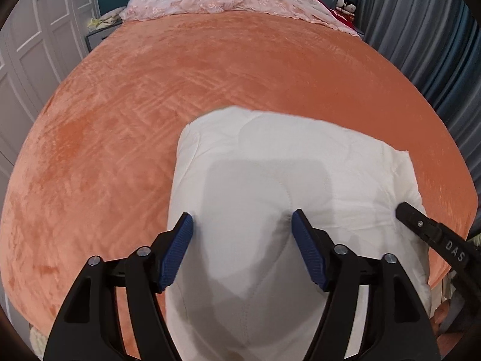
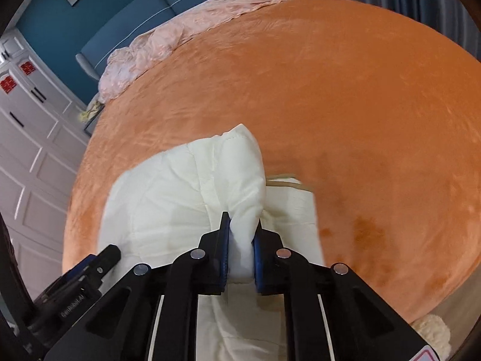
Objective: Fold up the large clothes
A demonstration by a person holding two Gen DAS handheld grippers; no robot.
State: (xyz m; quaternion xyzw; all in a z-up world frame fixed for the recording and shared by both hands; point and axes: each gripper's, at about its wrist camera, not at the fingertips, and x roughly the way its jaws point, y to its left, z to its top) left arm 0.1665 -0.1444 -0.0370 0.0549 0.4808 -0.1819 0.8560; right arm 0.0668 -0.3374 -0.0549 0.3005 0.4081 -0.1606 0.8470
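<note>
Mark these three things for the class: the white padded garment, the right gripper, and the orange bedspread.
white padded garment [image 2: 180,198]: right wrist view, on its puffy upper panel.
right gripper [image 2: 240,252]: right wrist view, midway between its fingertips, shut on a fold of the garment.
orange bedspread [image 1: 180,75]: left wrist view, on bare plush surface.

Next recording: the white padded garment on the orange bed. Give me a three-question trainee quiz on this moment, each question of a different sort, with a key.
1. True or false: the right gripper is shut on a fold of the white padded garment.
2. Multiple choice: the left gripper is A) shut on the pink quilt, B) open, with its fingers spread over the garment, C) out of view.
3. Fill in: at the head of the orange bedspread lies a crumpled ______ quilt.

Key: 1 true; 2 B; 3 pink.
</note>
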